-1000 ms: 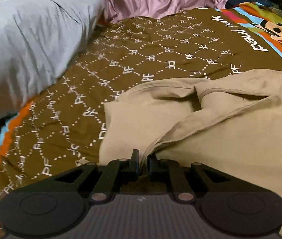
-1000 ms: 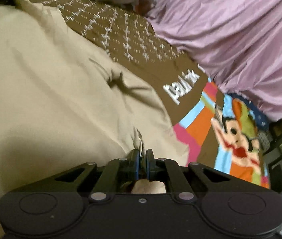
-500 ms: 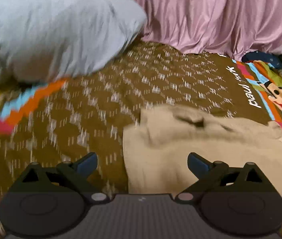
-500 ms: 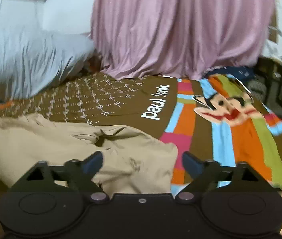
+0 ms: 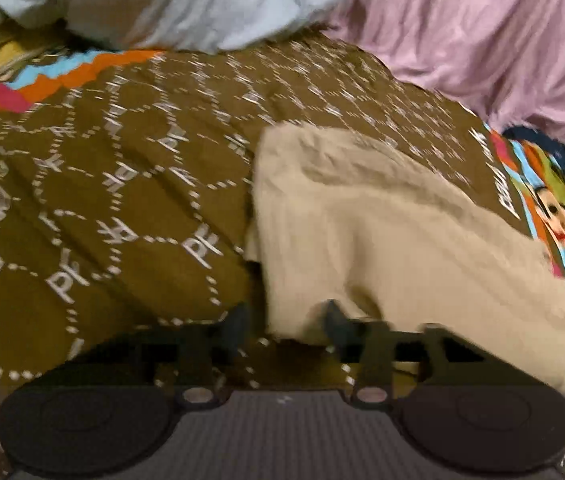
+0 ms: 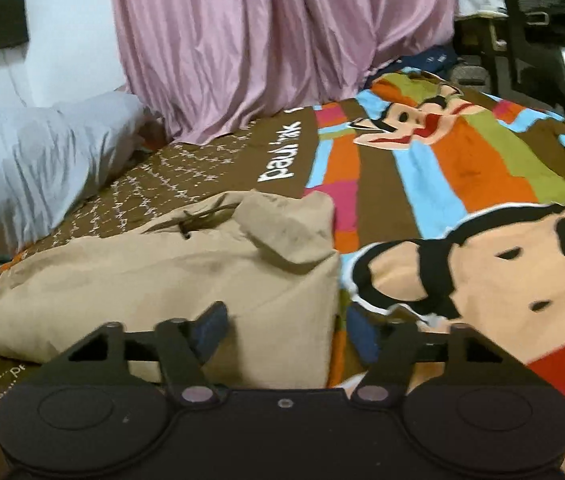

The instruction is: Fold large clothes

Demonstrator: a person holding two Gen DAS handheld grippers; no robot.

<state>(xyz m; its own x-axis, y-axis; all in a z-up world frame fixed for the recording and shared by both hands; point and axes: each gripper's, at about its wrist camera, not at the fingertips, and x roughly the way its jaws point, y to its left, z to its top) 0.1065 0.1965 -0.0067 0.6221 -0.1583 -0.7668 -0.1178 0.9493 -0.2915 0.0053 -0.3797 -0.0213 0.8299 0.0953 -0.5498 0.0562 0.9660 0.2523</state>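
Left wrist view. Left gripper [image 5: 286, 322]: low centre of the frame, blurred. A second before, its jaws were pinched on a fold of the garment; half a second before, they stood spread wide and empty. At this moment they were closing, with the near corner of the cloth between them but no pad seen pressing on it. Tan garment [image 5: 382, 236]: right of centre, folded into a thick compact bundle, lying on the brown patterned bedspread [image 5: 102, 184]. Earlier it had spread broad and loose across the lower right. Grey pillow [image 5: 186, 0]: upper left. Pink curtain [image 5: 482, 36]: upper right.

Right wrist view. Right gripper [image 6: 290, 330]: low centre. A second before, it was clamped on the garment's edge; half a second before, fully spread. At this moment the jaws were closing around the near right corner of the bundle, with the cloth's edge between them and not visibly gripped. Tan garment [image 6: 186, 264]: centre left, a drawstring showing on its top, its right edge meeting the striped cartoon-monkey panel [image 6: 462, 184] of the bedspread. Grey pillow [image 6: 30, 164]: left. Pink curtain [image 6: 266, 36]: top centre.

Judgement: one fold appeared released and laid; both claws seemed to be re-gripping the near corners for a further fold.
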